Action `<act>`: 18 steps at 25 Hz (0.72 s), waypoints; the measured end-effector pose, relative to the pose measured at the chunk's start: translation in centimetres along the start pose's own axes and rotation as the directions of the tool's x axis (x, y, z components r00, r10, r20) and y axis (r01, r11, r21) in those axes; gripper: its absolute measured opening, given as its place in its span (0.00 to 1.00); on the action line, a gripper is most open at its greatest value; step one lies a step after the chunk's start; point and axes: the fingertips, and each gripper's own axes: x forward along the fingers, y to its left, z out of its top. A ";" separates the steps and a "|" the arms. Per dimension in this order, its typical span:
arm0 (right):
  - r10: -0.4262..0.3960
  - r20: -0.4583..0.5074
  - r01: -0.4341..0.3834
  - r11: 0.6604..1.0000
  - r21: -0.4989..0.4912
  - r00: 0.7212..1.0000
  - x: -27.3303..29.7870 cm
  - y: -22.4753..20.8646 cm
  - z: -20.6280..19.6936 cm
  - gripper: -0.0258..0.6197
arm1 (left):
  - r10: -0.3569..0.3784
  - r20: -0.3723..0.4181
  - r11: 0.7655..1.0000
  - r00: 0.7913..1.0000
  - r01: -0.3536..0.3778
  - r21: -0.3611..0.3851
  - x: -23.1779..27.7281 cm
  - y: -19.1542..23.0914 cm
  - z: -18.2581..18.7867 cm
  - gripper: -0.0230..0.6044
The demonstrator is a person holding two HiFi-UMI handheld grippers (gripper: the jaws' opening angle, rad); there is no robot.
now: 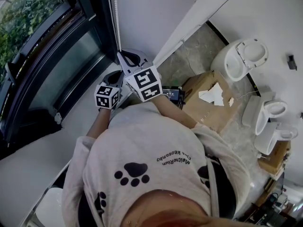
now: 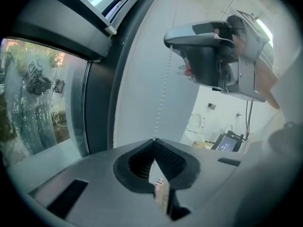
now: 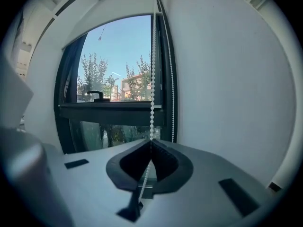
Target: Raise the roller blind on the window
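Observation:
A white bead chain (image 1: 115, 18) hangs beside the dark window frame (image 1: 71, 46), against the white wall. My right gripper (image 1: 123, 56) is the higher one and is shut on the bead chain (image 3: 152, 89), which runs down between its jaws. A second strand (image 3: 171, 79) hangs just to the right. Just below it, my left gripper (image 1: 116, 75) is shut with the bead chain (image 2: 163, 93) rising from its closed tips (image 2: 154, 140). From the left gripper view the right gripper (image 2: 166, 40) shows above, on the same chain. No blind fabric covers the glass (image 3: 118, 60).
A white window sill (image 1: 71, 122) runs under the window. To the right on the floor stand a cardboard box (image 1: 208, 98), a small screen device (image 1: 171, 94) and white toilets (image 1: 239, 56) (image 1: 270, 110). The person's torso fills the lower middle.

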 end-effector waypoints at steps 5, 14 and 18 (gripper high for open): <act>0.006 -0.008 -0.006 1.000 0.006 1.000 0.3 0.3 -0.5 0.05 | -0.008 -0.013 1.000 1.000 0.008 0.008 -0.1 -0.1 -0.6 0.05; 0.007 -0.006 -0.007 1.000 0.016 1.000 0.4 0.1 -0.6 0.05 | -0.035 0.066 0.999 0.997 0.033 0.032 -1.3 -0.9 3.4 0.21; 0.006 0.000 -0.006 1.000 0.012 1.000 0.4 0.1 -0.5 0.05 | -0.061 0.141 0.996 0.988 0.052 0.068 -2.8 -1.8 7.3 0.21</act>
